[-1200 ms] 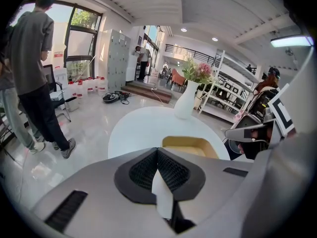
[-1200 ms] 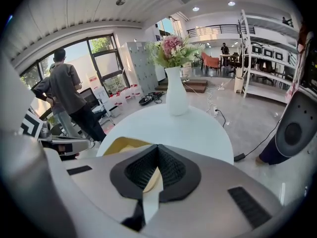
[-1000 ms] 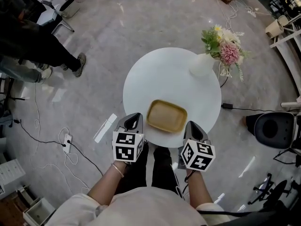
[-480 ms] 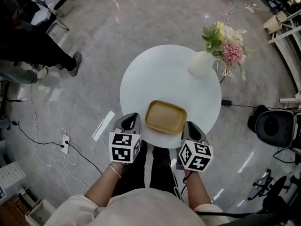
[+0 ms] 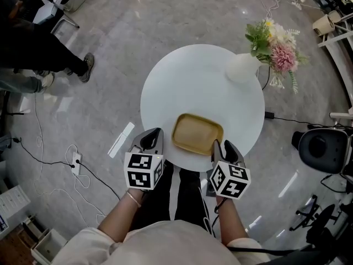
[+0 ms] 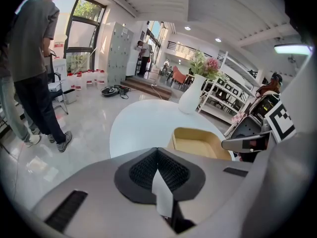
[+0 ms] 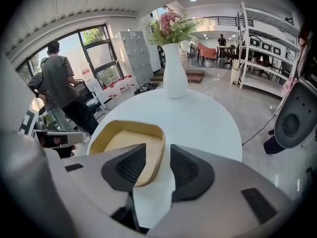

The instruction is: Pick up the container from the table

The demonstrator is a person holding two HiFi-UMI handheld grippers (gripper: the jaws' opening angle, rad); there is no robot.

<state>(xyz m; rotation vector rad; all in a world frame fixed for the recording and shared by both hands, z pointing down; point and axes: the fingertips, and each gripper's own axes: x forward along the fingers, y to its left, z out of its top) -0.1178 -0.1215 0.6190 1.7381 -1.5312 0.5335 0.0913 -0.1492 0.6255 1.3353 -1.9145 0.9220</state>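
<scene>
Matt tan container (image 5: 197, 133) on smooth white table (image 5: 190, 81); glossy marbled floor (image 5: 138, 26); matt white vase (image 5: 241, 68).

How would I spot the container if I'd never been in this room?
Find the round white table in the middle of the grey floor. The container lies by the table's near edge, well apart from the white vase of flowers at the far right rim. It is the only tan thing there: a shallow, empty tray with rounded corners.

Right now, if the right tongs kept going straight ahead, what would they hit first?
The right tongs, jaws just opening, straddle the rim of the tan container. Going on, that rim likely reaches their throat first, or the tips touch the white table.
</scene>
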